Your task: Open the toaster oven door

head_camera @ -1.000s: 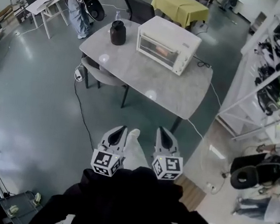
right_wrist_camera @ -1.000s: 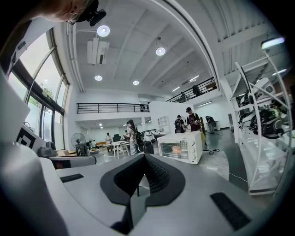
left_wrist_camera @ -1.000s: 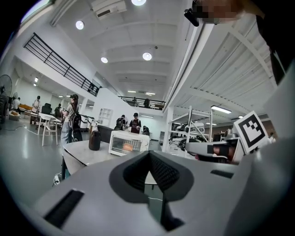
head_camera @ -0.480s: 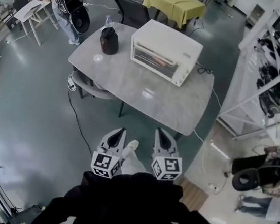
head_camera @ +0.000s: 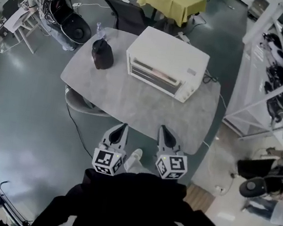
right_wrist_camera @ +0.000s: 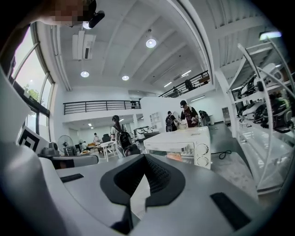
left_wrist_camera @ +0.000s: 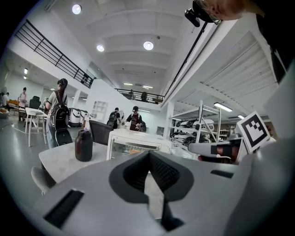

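the oven (head_camera: pixel 166 63) sits on the far half of the grey surface (head_camera: pixel 132 103), its door (head_camera: pixel 154 75) facing the person and, as far as the small view allows, shut. a dark jar (head_camera: pixel 102 54) stands well to its left. the left hand-held gripper (head_camera: pixel 123 127) and right hand-held gripper (head_camera: pixel 164 129) hover side by side at the near edge, well short of the oven. both have their jaws together at the tips, with nothing between them.
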`<state>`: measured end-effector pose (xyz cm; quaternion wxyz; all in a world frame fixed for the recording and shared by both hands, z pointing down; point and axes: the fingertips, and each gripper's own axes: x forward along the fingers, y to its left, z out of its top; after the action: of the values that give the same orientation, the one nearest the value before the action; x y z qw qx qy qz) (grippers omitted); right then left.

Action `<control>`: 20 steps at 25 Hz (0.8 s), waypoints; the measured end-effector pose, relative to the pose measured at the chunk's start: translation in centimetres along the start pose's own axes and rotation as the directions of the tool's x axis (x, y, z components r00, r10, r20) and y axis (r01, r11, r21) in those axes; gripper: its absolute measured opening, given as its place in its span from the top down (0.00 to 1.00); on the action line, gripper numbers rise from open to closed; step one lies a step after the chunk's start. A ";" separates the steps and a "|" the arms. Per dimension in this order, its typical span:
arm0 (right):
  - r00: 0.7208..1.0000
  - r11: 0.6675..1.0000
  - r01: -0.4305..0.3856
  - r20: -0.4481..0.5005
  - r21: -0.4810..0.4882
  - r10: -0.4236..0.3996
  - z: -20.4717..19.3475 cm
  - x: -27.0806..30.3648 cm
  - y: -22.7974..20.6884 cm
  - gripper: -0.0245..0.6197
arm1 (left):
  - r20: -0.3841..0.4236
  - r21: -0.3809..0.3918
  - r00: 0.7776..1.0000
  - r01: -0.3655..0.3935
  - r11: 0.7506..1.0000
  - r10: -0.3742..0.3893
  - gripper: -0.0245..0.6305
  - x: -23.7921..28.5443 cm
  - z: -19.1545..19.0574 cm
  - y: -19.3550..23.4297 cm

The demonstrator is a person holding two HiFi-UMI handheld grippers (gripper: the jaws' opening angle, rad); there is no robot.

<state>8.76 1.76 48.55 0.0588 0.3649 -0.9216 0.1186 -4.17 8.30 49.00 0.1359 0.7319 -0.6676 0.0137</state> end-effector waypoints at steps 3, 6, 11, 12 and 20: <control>1.000 1.000 0.011 -0.001 0.008 -0.011 0.7 3.5 -1.7 0.96 | -0.008 0.008 1.000 0.010 1.000 -0.010 0.96 3.7 0.9 1.9; 1.000 1.000 0.025 0.014 0.015 -0.025 2.6 6.9 -3.8 0.96 | -0.014 0.019 1.000 0.020 1.000 -0.020 0.96 7.7 2.7 3.2; 0.998 0.997 0.065 0.018 0.038 -0.065 3.2 9.4 -5.3 0.96 | -0.013 0.031 0.999 0.034 0.999 -0.034 0.96 10.4 3.9 4.8; 0.997 0.997 0.070 0.015 0.039 -0.071 3.1 9.5 -5.5 0.96 | -0.014 0.032 0.999 0.034 0.999 -0.033 0.96 10.6 3.8 4.9; 0.995 0.994 0.104 0.002 0.028 -0.104 2.8 9.7 -4.3 0.96 | -0.015 0.021 0.998 0.064 0.998 -0.064 0.96 10.8 3.7 6.6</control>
<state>4.59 -8.35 48.51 0.0584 0.4135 -0.8996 0.1277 -10.05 -3.51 48.76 0.1330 0.7543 -0.6425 0.0217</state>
